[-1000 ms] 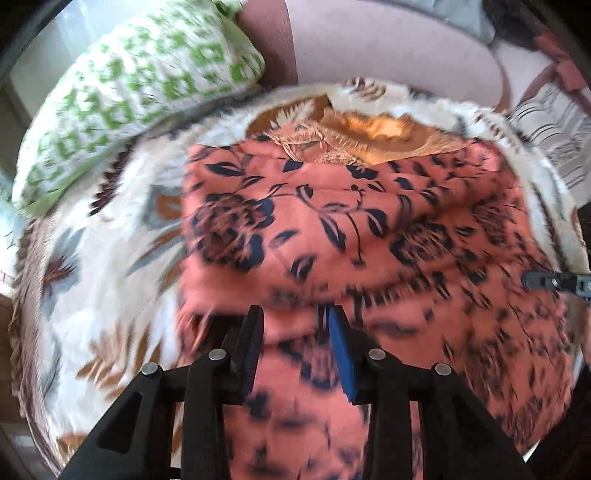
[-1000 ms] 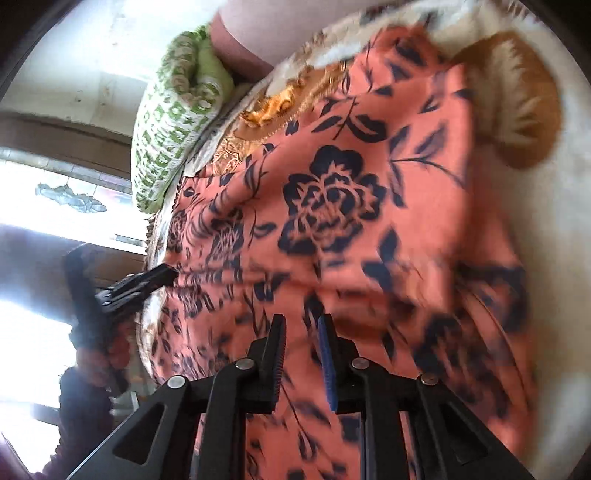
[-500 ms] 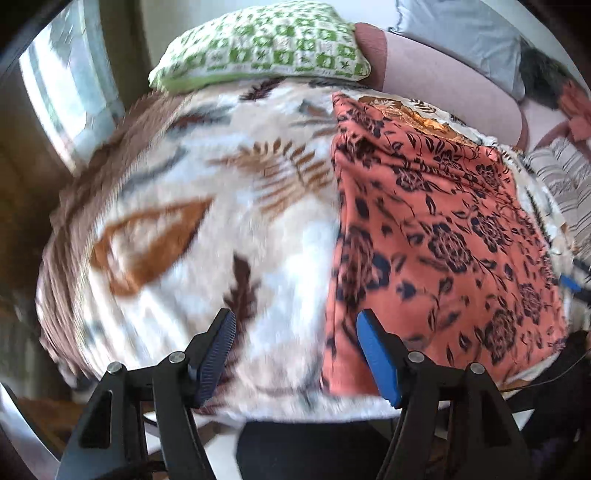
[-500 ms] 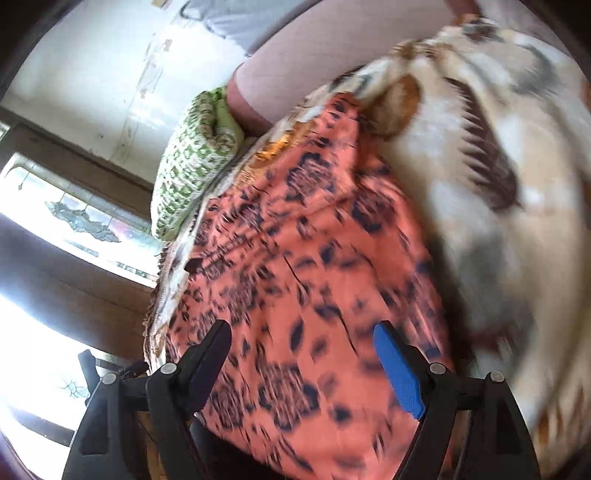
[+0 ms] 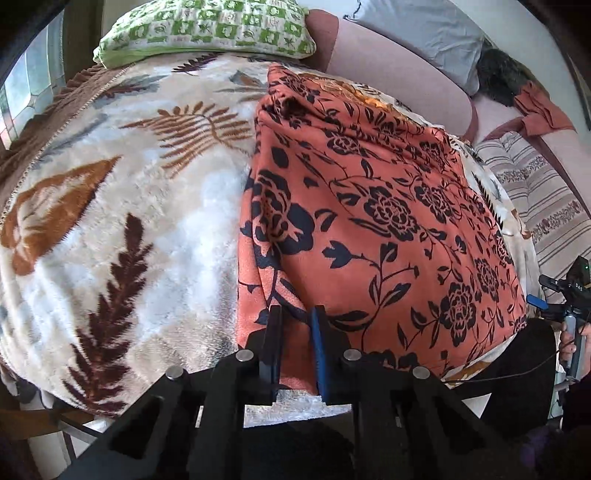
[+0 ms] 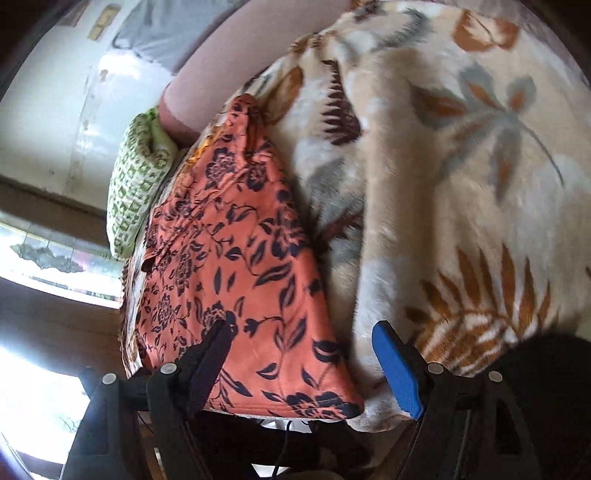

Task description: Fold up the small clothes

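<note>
The near hem of the orange cloth [image 5: 369, 206] is being pinched, the jaws having just been closing, by the left claw [image 5: 295, 332]; only the right view is showing the right claw [image 6: 303, 343] being held wide over it.

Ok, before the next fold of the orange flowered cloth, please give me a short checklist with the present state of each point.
1. Left gripper has the near left corner of the orange flowered cloth: ok. Its jaws have just closed, with the hem between them.
2. Right gripper has the near right corner: not ok. Its jaws stand wide open around the corner, and the pads do not press on it.
3. Cloth lies flat on the leaf-patterned blanket: ok, only small ridges along its left edge.
4. Far edge of the cloth is free: cannot tell; something golden shows beneath it there.
5. Green pillow is off the cloth: ok.
</note>
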Motion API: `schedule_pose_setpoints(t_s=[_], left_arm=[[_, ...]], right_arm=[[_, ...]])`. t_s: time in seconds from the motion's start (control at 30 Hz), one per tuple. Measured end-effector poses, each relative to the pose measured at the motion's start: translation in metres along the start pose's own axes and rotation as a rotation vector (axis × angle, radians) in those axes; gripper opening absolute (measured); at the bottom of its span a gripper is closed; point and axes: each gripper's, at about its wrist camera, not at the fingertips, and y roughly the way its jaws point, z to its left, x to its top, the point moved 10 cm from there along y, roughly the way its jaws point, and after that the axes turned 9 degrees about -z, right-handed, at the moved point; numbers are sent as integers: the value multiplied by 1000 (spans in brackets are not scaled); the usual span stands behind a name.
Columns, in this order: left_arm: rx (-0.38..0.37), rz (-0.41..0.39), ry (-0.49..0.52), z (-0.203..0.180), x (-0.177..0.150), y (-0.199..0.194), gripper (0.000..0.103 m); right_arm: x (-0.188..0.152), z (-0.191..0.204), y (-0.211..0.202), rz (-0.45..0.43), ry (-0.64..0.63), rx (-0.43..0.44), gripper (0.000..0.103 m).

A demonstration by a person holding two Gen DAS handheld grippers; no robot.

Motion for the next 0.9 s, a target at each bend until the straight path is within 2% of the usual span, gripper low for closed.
schedule_pose_setpoints(t_s=[0.1, 0.13, 0.2, 0.3, 0.33, 0.37, 0.4, 0.5, 0.6, 0.67, 0.7, 0.77, 0.83, 0.87, 0.9], left_arm=[[-21, -8, 11, -3, 0, 0, 16], [-27, -8, 9, -2, -1, 0, 19], [-28, 6, -11, 1, -3, 3, 39], [-48, 1, -17, 2, -4, 3, 39], [-54, -3, -7, 2, -4, 2, 38], [-59, -7, 9, 0, -4, 0, 23], [-60, -7, 29, -2, -5, 0, 11], [-57, -2, 49, -3, -5, 1, 8], [-87, -19, 53, -6, -1, -5, 8], [-57, -11, 73, -3, -2, -6, 10], [0, 19, 88, 4, -5, -3, 20], [46, 50, 106, 11, -9, -1, 31], [11, 33, 98, 8, -10, -6, 49], [-13, 29, 100, 4, -11, -7, 61], [-21, 30, 113, 1, -12, -6, 63]], right_arm=[[-10, 0, 9, 41, 3, 13, 78], [-15, -1, 13, 62, -14, 0, 76], [-22, -4, 24, 94, -31, -39, 71], [-29, 0, 26, 114, -112, -96, 60], [-33, 2, 26, 137, -154, -126, 40], [-38, 4, 26, 163, -181, -139, 15], [-44, 6, 26, 186, -202, -141, 10], [-54, 24, 22, 191, -293, -133, 9], [-53, 42, 17, 192, -291, -62, 8], [-49, 40, 19, 192, -291, -74, 8], [-48, 33, 23, 204, -289, -111, 9], [-50, 23, 29, 231, -267, -149, 12], [-50, 19, 29, 230, -257, -154, 12], [-51, 21, 29, 226, -267, -152, 14], [-52, 22, 30, 228, -284, -154, 15]])
